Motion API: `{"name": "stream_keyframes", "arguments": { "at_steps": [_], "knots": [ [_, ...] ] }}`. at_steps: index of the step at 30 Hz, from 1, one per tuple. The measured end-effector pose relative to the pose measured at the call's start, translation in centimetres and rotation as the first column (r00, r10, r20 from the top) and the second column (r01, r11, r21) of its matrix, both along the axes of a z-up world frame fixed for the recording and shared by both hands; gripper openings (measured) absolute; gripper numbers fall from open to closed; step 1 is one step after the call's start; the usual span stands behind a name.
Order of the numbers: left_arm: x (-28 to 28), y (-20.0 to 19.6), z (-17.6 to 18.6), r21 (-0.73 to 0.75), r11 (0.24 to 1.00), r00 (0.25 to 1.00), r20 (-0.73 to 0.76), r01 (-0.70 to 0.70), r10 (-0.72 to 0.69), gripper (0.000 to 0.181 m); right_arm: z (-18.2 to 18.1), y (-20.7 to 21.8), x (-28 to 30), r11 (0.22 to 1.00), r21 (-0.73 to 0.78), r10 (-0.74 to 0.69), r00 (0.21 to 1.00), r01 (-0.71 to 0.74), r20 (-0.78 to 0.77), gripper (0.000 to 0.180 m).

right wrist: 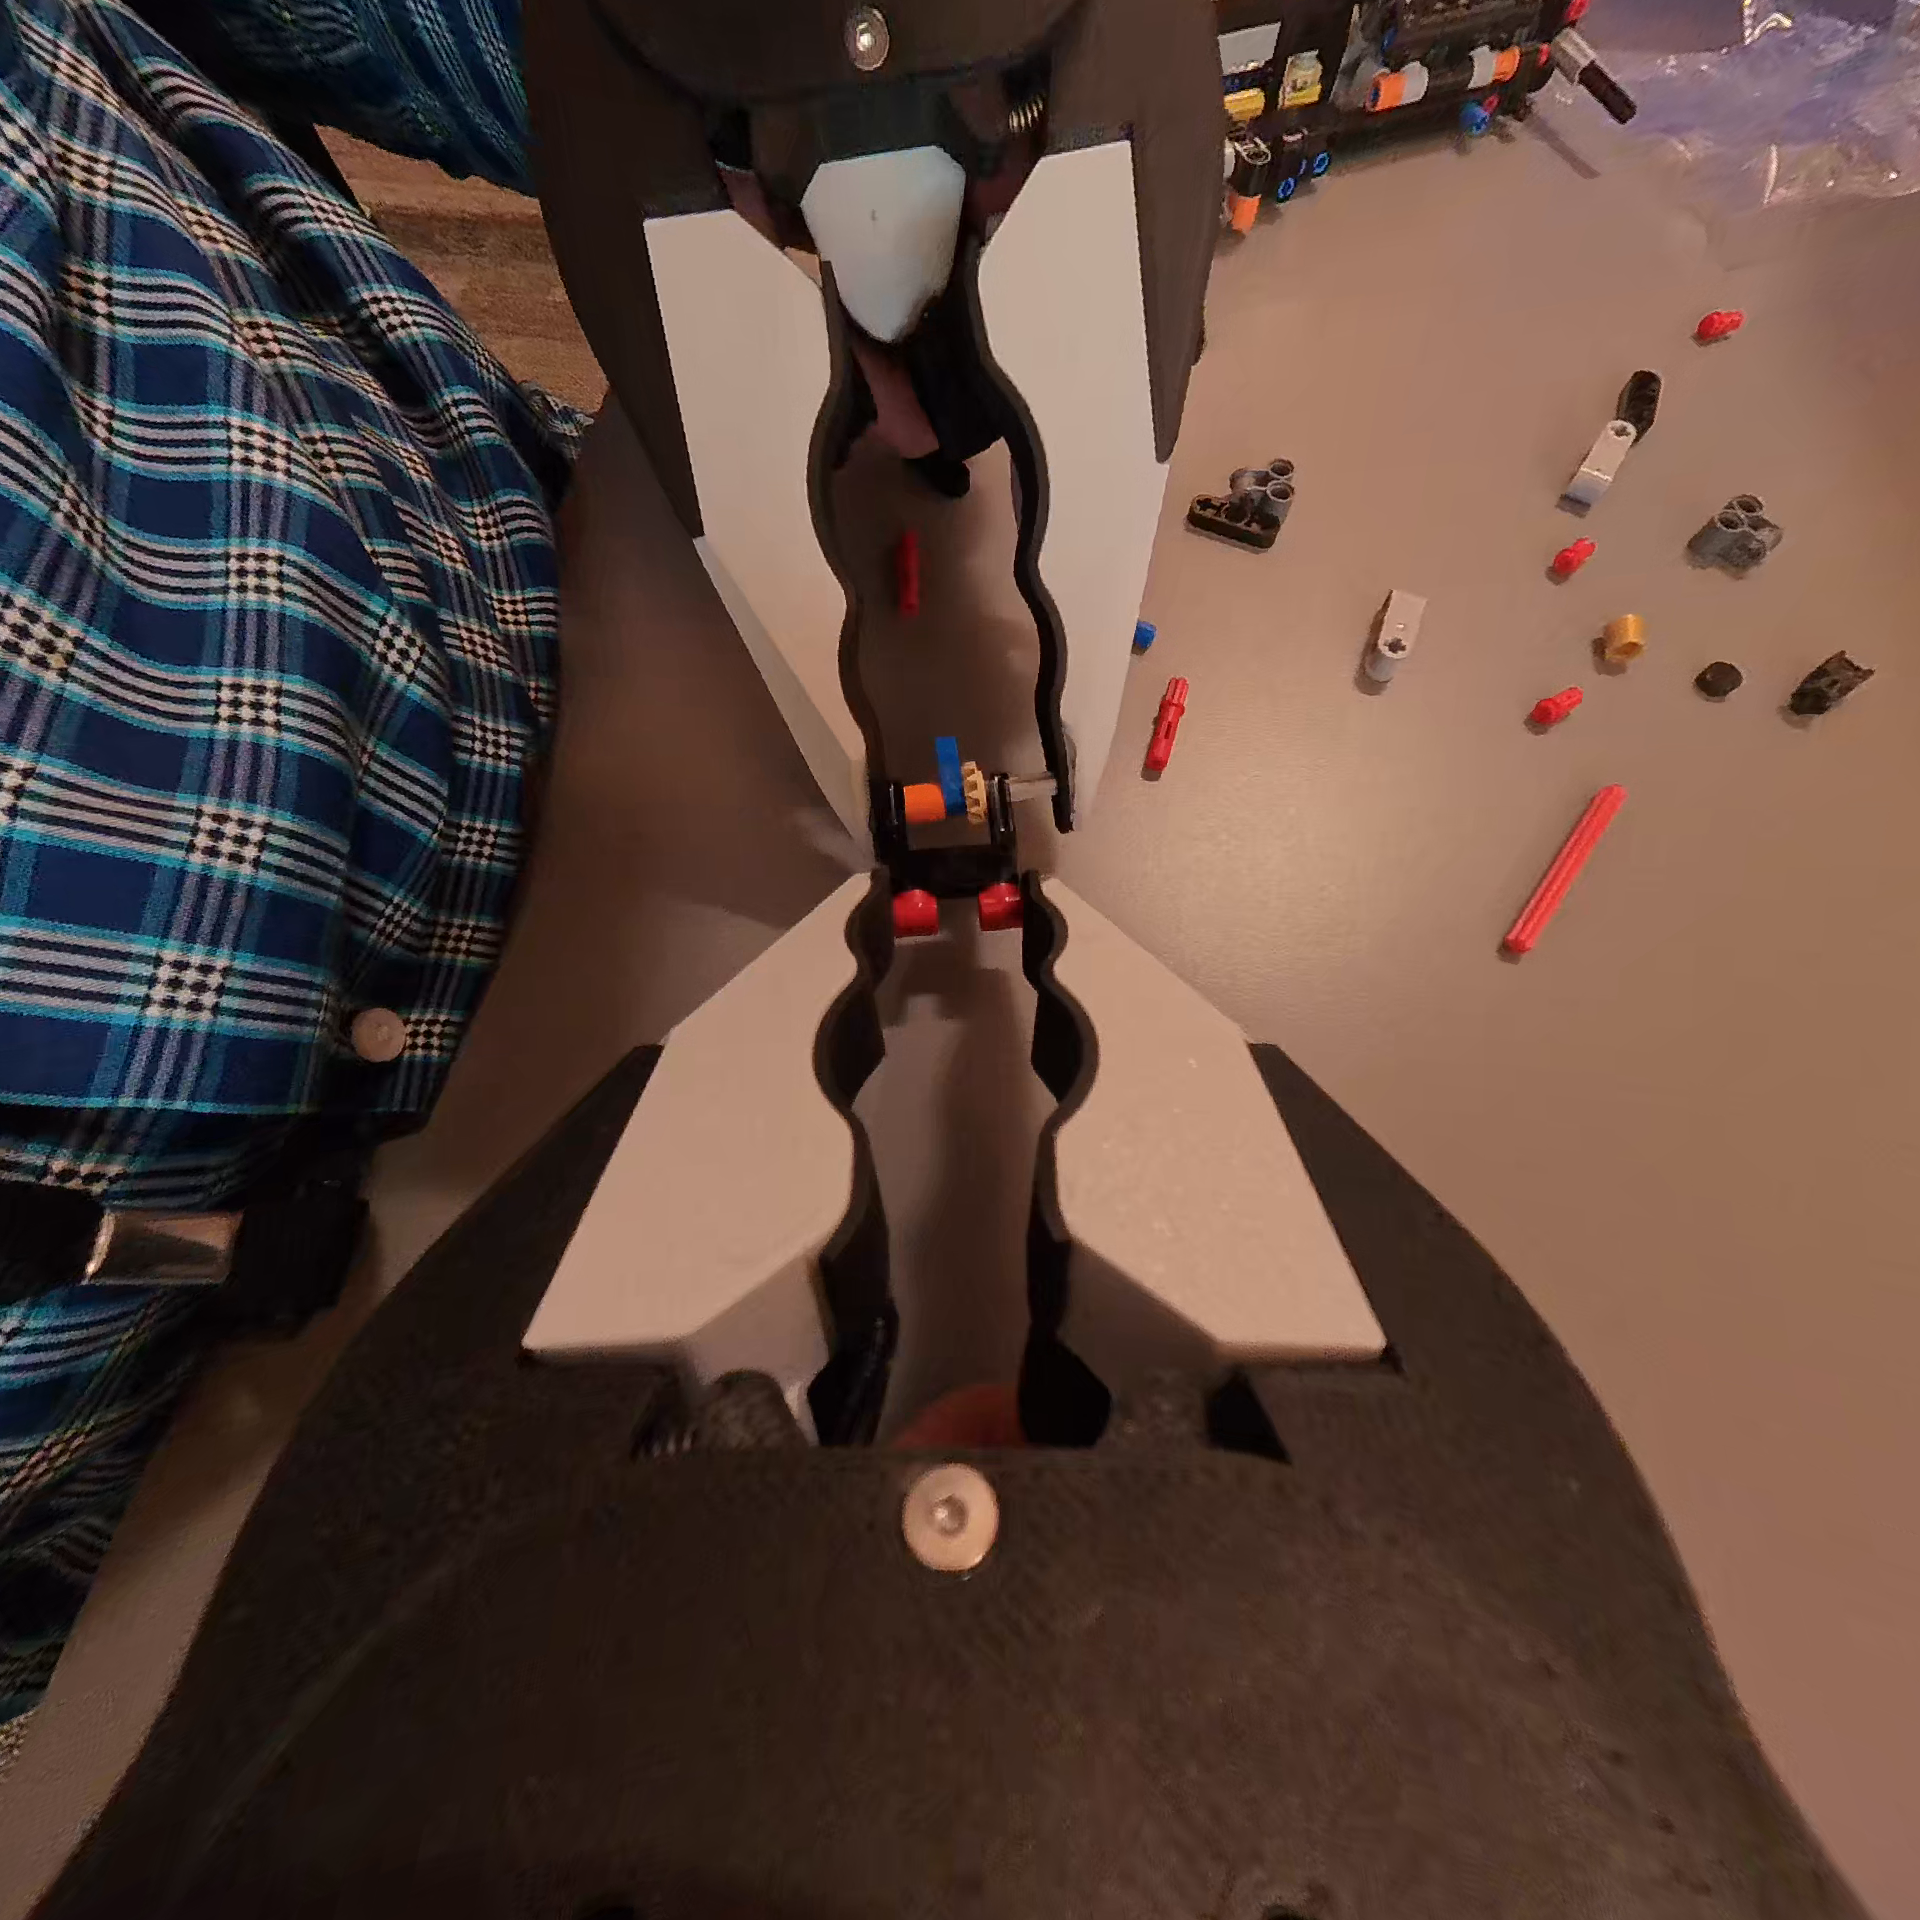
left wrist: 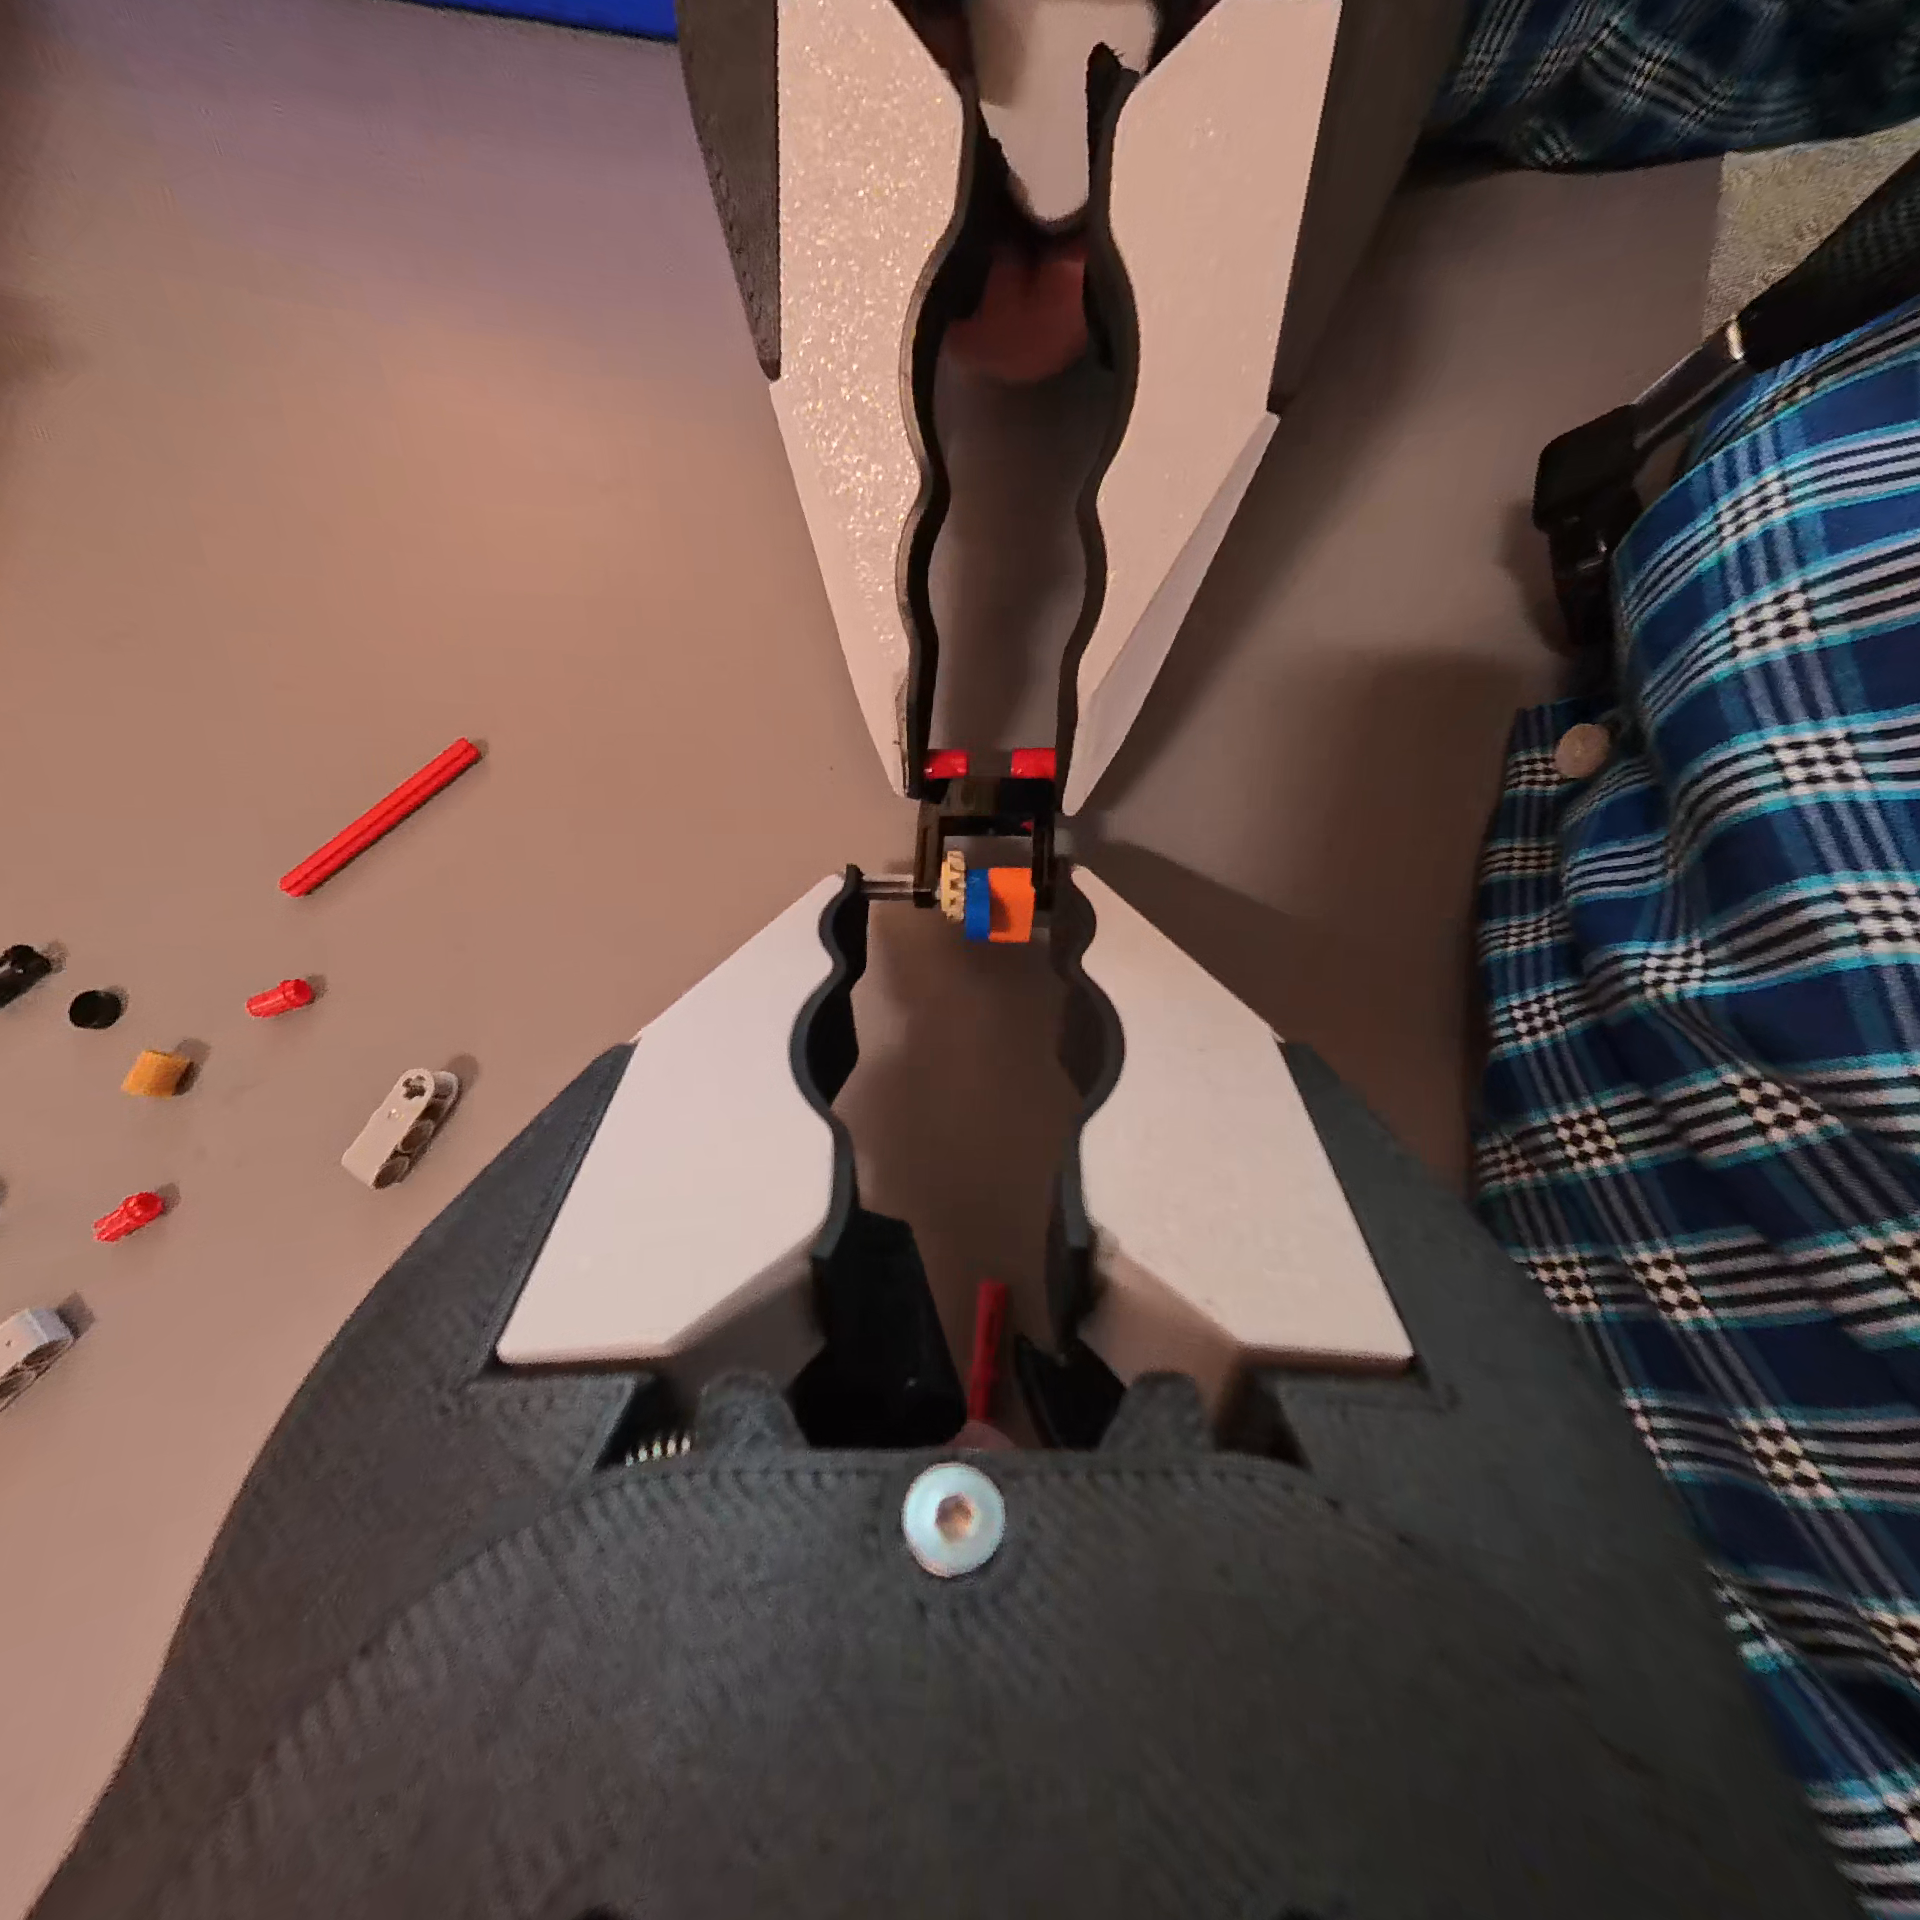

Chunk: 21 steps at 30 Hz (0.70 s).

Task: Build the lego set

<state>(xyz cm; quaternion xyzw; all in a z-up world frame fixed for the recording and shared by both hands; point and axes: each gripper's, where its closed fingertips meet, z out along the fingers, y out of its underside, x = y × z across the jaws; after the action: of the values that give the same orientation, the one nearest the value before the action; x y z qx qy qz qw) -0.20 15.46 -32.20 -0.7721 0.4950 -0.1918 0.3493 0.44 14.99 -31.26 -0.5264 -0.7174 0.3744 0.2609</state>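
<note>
Assembly: small black U-shaped lego frame [left wrist: 987, 842] with two red studs on one end and a grey axle [left wrist: 894, 886] through it, carrying a tan gear, a blue piece and an orange piece. It's up off the table, right between my two grippers.

Right gripper [right wrist: 951, 902]: clenched on the red-stud end of the frame, tips pressed on both sides of it.

Left gripper [left wrist: 961, 894]: coming in from the opposite side, tips around the axle end. One fingertip [left wrist: 847, 899] touches the axle's free end, the other sits at the frame's far side. Looks like it's squeezing the thing lengthwise, and the gap is only as wide as the piece.

Table: plain beige tabletop [left wrist: 364, 468], assembly hanging above it.

Loose parts: long red ribbed axle rod [right wrist: 1564, 868] lying off to the side, short red pins [right wrist: 1555, 704] scattered near it, a light grey connector [right wrist: 1392, 636], a yellow bushing [right wrist: 1621, 636], a few black and dark grey connectors.

Far corner: bigger half-built black lego model [right wrist: 1382, 94] with coloured bits, well apart from the loose parts.

Me: blue plaid shirt [right wrist: 208, 623] close beside the grippers.
</note>
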Motion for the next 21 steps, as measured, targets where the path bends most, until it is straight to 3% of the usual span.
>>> {"name": "stream_keyframes", "arguments": {
  "at_steps": [21],
  "knots": [
    [0.8, 0.1, 1.7, -0.022, 1.000, 0.982, 0.189, 0.002, 0.002, 0.033, 1.6, 0.3, 0.0, 0.999, 0.030, 0.021, 0.992, -0.017, -0.127, 0.021]
  ]
}}
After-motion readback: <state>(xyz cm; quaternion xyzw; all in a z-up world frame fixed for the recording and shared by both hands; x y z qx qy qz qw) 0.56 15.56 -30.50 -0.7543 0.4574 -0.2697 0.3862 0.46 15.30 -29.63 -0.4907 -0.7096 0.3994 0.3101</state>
